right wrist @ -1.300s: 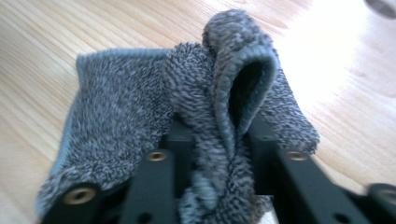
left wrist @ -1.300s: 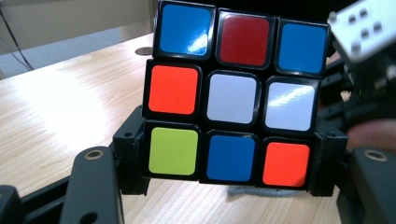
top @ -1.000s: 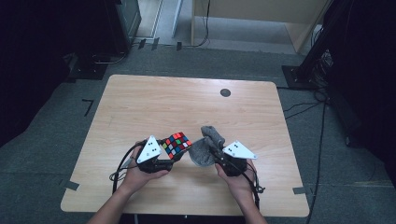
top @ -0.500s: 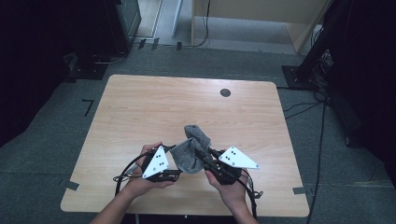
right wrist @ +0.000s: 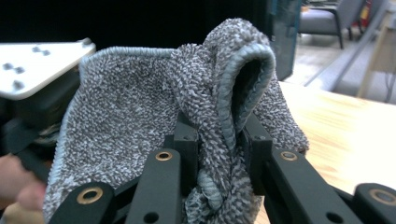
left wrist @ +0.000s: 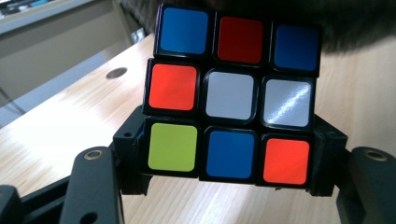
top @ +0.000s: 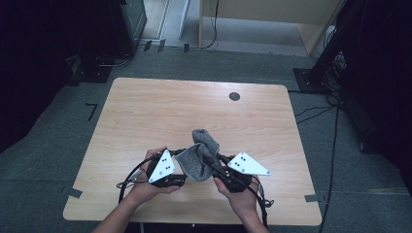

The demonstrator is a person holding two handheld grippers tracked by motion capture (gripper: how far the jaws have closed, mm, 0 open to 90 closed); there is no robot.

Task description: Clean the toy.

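Grey terry cloth [right wrist: 140, 135] sits bunched between the jaws of the right claw [right wrist: 217, 140], which pinches a thick fold of it so the free part can drape over toward the left claw [top: 180, 171]; judged from this, the cloth is held up to wipe the cube. Just beyond the left claw's jaws, the puzzle cube [left wrist: 233, 98] is clamped by its lower sides, one coloured face exposed, the cloth's dark edge just above it. Farther off lies the bare wooden counter [top: 160, 107].

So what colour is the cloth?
Mottled grey, a looped-pile cloth with a lighter edge; the right gripper view shows it best.
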